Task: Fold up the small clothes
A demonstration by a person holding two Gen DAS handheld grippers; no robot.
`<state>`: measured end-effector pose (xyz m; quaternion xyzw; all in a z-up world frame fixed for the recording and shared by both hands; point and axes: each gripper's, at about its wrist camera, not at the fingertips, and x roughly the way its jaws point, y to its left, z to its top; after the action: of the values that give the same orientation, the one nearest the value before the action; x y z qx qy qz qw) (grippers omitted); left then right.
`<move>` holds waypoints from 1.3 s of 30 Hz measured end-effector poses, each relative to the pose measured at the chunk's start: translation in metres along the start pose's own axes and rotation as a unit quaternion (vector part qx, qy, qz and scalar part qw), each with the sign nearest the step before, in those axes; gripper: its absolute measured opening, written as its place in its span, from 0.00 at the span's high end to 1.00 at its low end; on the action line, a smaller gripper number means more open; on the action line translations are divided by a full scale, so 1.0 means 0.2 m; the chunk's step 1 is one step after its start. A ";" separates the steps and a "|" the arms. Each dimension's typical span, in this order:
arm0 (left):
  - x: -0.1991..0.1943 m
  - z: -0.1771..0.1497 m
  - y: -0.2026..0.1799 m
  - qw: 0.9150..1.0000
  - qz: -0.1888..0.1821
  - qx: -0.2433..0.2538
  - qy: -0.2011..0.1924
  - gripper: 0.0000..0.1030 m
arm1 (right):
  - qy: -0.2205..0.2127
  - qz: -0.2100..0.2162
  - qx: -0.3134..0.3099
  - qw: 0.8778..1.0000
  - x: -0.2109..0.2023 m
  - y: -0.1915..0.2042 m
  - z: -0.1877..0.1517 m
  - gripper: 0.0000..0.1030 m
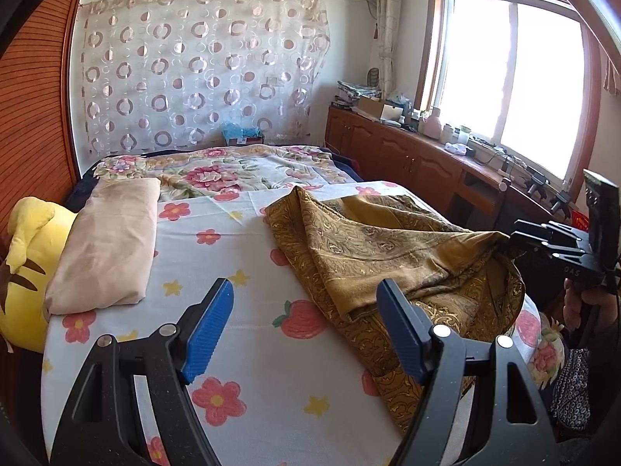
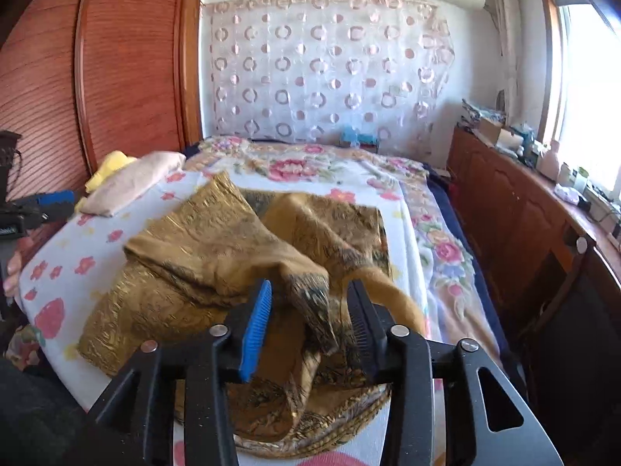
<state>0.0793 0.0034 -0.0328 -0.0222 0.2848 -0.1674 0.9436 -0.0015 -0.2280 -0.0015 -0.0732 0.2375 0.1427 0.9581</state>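
Crumpled golden-brown patterned fabric garment (image 1: pixel 372 256) lies on the white flower-print bedsheet (image 1: pixel 248 334), at 1 o'clock from the left gripper (image 1: pixel 304 334), whose blue-padded jaws stand apart, holding nothing. Right gripper (image 2: pixel 308 322) has its jaws parted with a lifted fold between them; whether they pinch it cannot be told. Beige rectangular pillow (image 1: pixel 106 244) sits at 10 o'clock.

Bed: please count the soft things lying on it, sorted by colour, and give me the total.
Golden-brown patterned cloth: 1
Beige pillow: 1
Yellow plush toy: 1
Total: 3

The right gripper has a fold of the cloth between its fingers, but they are not closed on it; the left gripper is open and empty.
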 end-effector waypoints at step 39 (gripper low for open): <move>0.08 -0.12 0.00 0.999 -0.022 -0.010 0.036 0.25 | 0.075 -0.085 -0.006 0.993 0.94 -0.37 0.72 0.93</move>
<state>0.0781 -0.0009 -0.0618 -0.0317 0.3196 -0.1863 0.9285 0.2433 -0.2238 0.0406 -0.1091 0.3011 0.0559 0.9457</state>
